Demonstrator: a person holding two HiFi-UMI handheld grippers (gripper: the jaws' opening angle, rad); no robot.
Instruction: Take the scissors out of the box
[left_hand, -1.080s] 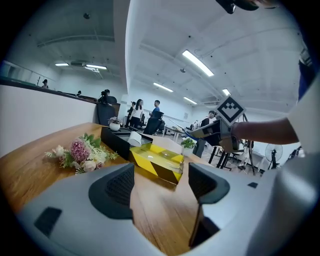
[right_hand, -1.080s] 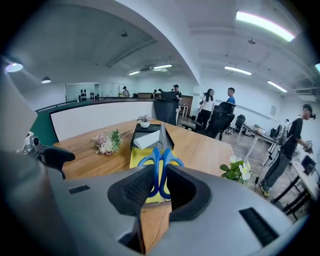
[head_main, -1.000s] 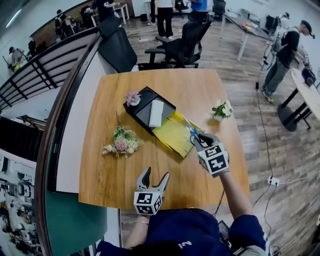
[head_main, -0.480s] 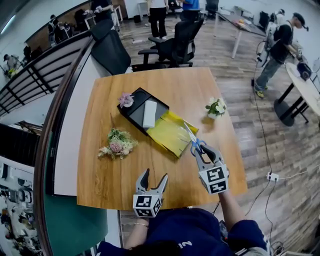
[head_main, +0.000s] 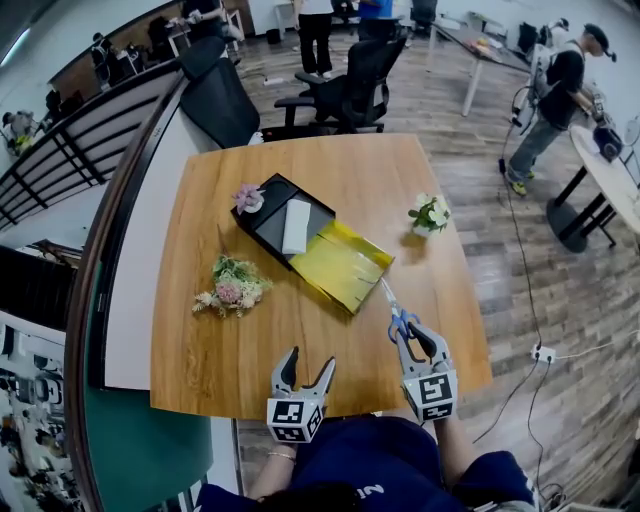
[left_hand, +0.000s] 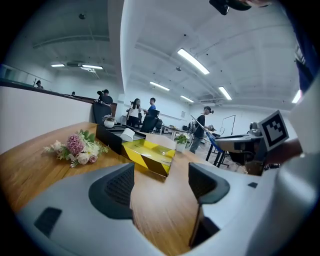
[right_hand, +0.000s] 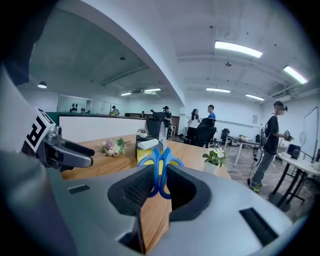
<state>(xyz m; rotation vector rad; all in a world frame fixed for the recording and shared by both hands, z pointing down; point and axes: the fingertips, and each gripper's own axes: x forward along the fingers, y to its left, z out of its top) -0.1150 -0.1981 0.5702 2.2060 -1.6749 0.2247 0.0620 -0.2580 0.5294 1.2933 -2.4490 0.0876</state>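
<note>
Grips the scissors (head_main: 397, 312) by the blue handle loops in the right tool (head_main: 415, 340), lower right of the head view, blades aimed up-frame at the yellow flap (head_main: 340, 265) of the box (head_main: 268, 226). Out of the box, over bare worktop (head_main: 330, 170). Holds the left tool (head_main: 308, 360) spread and empty, bottom centre. Could pivot or slip, pinched only at thin loops, and drop near the worktop's right edge. Leaves bouquet (head_main: 232, 288) at left and potted plant (head_main: 430, 213) at upper right well apart; meets no obstacle nearby.
</note>
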